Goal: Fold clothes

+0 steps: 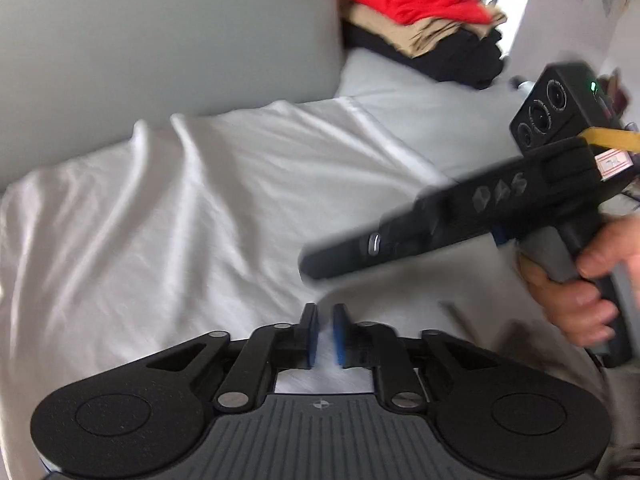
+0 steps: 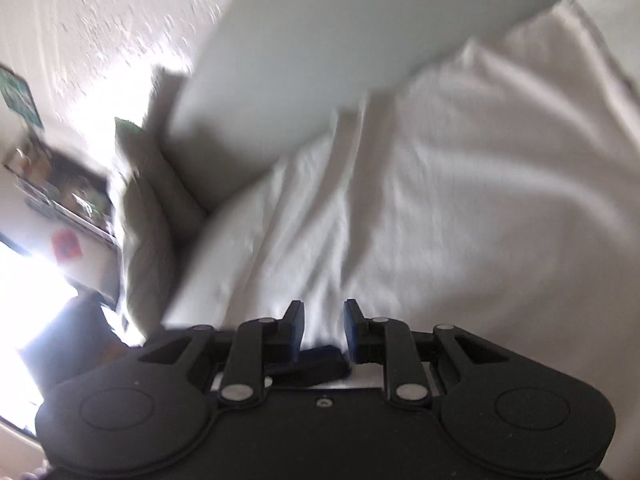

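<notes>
Left claw point(image 1: 325, 334): pads narrowly apart, nothing seen gripped. Right claw point(image 2: 323, 330): a bit wider, nothing between pads. White garment point(image 1: 180, 208) is spread, creased, on the bed, unfolded. Folded stack point(image 1: 424, 20) (red/tan/black) is seen beyond, near the cushion point(image 1: 160, 48). No containers in view.

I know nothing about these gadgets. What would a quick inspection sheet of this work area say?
Surface: pale grey sofa seat with a grey back cushion.
Job's things: wrinkled white cloth garment spread on the seat; stack of folded red, tan and black clothes at the far end.
Clutter: nothing seen.
Grippers: left gripper slightly open, white cloth showing between the blue pads; right gripper open, empty.
Cables: nothing seen.
Surroundings: textured white wall, bright window; blurred.
</notes>
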The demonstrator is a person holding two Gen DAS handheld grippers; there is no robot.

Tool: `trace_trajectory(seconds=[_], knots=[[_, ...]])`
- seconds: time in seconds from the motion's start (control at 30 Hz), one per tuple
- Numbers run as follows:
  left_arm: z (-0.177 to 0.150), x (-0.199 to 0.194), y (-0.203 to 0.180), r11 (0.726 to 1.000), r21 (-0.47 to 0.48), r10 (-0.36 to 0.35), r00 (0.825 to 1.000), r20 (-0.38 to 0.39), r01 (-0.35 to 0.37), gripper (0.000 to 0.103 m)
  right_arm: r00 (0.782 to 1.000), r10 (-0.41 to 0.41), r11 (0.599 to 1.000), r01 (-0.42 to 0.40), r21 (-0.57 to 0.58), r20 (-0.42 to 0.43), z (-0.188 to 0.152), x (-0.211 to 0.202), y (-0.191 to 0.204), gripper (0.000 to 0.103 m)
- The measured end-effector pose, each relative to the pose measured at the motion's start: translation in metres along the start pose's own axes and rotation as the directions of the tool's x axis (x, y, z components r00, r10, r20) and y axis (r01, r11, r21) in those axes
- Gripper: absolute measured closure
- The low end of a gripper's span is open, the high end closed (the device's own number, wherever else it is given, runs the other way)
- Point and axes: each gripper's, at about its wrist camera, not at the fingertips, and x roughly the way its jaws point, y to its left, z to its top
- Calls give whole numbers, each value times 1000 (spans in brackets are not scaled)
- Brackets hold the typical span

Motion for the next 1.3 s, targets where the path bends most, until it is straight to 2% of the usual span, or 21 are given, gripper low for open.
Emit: trace_trajectory(seconds=[0.03,0.1,0.17,0.23,0.3,0.37,0.4,0.43,0.47,0.5,0.57,0.6,0.63,0.73,0.83,0.97,1.1,1.17,1.2,1.27,1.3], knots=[[4,5,4,997,-34,65,998,21,-64,88,1000,14,1000,-14,-3,-12,1,6,0,102],[10,13,16,976,-119,191,980,54,-184,88,998,43,999,-43,-8,-36,4,19,-1,103],[13,18,45,929,-239,307,949,69,-283,89,996,71,997,-72,-12,-60,7,31,-2,103],[13,16,66,870,-343,403,912,80,-354,91,1000,10,1000,-10,-23,-2,15,30,-8,103],[16,12,84,797,-393,521,851,63,-459,91,992,-89,995,92,-29,93,25,23,-17,103],[13,9,97,704,-390,650,760,16,-593,92,965,-185,981,193,-26,187,35,16,-25,103],[11,6,104,666,-392,687,727,-9,-635,91,952,-220,973,230,-24,214,39,15,-27,103],[9,2,109,640,-402,706,708,-29,-655,94,948,-239,967,253,-38,211,39,16,-22,103],[7,-3,114,624,-421,712,701,-43,-659,94,942,-263,957,283,-70,207,39,19,-13,102],[6,-11,119,622,-457,698,715,-45,-636,93,942,-267,953,290,-90,203,38,18,-6,98],[10,-25,126,640,-545,641,768,-11,-542,89,957,-214,968,235,-92,197,35,9,4,64],[11,-30,127,646,-563,628,778,8,-516,76,960,-189,973,211,-94,207,36,3,8,58],[13,-35,129,652,-580,615,788,27,-489,66,955,-178,973,207,-99,237,40,-1,11,58],[27,-36,137,673,-576,581,813,26,-463,67,929,-218,960,259,-104,298,59,-1,15,58],[41,-20,148,705,-549,534,845,-6,-449,67,924,-266,956,290,-49,276,80,11,-1,62],[54,-1,164,744,-550,443,896,-18,-379,66,923,-297,948,315,-36,245,98,28,-15,82],[66,13,158,777,-472,461,887,-24,-417,67,909,-330,930,360,-79,253,105,43,-12,82],[73,20,149,791,-415,485,874,-22,-449,75,902,-346,919,382,-100,258,109,50,-11,82],[77,23,138,792,-377,511,859,-21,-480,96,898,-354,913,392,-111,261,111,53,-10,88],[82,27,119,776,-308,576,817,-11,-551,97,890,-370,901,414,-131,266,114,61,-9,98],[82,26,111,745,-287,629,778,1,-602,98,886,-378,894,424,-142,269,116,64,-9,99]])
